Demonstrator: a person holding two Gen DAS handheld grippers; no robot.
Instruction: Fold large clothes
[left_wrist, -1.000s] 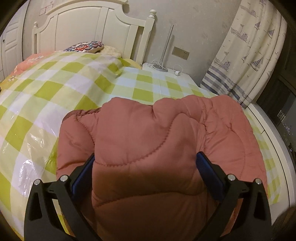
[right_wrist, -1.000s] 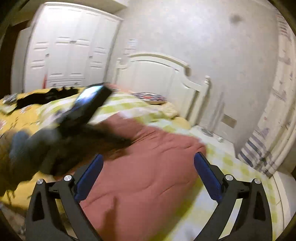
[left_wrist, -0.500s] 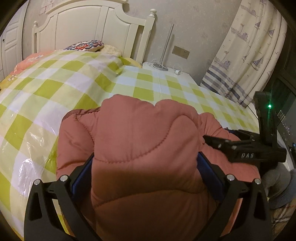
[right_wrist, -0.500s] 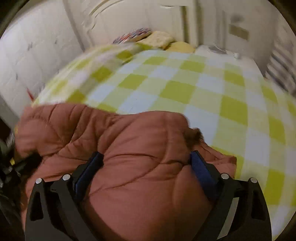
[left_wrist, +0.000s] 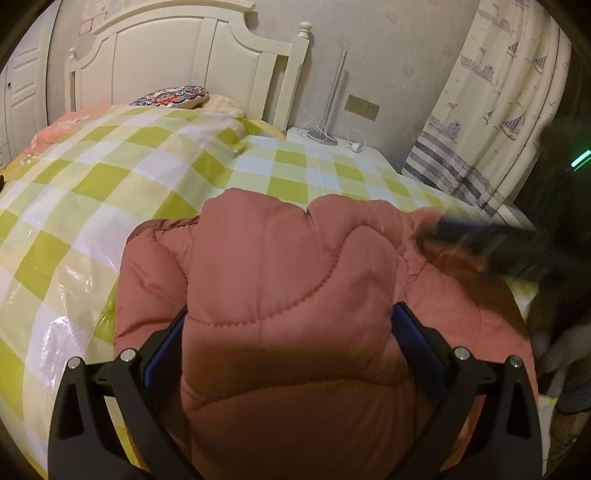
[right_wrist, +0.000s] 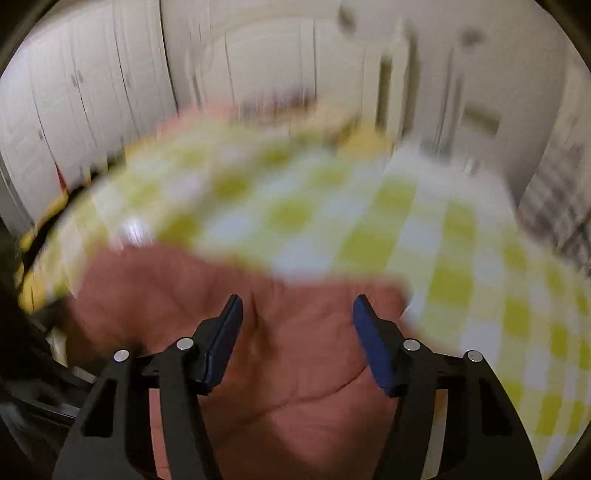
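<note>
Right wrist view: my right gripper (right_wrist: 297, 325) has swung in over the near edge of the puffy, quilted salmon-pink jacket (right_wrist: 295, 387), and its jaws are closing on a ridge of it.

A second ago these tongs were spread wide above the bed; now the blue pads flank the padding, though blur hides whether they press yet. My left gripper (left_wrist: 291, 343) keeps its thick fold bulging between widely spread pads. The jacket lies bunched on the green-and-white checked bedcover (left_wrist: 110, 192). With both sides gripped, I judge the next fold can start.
</note>
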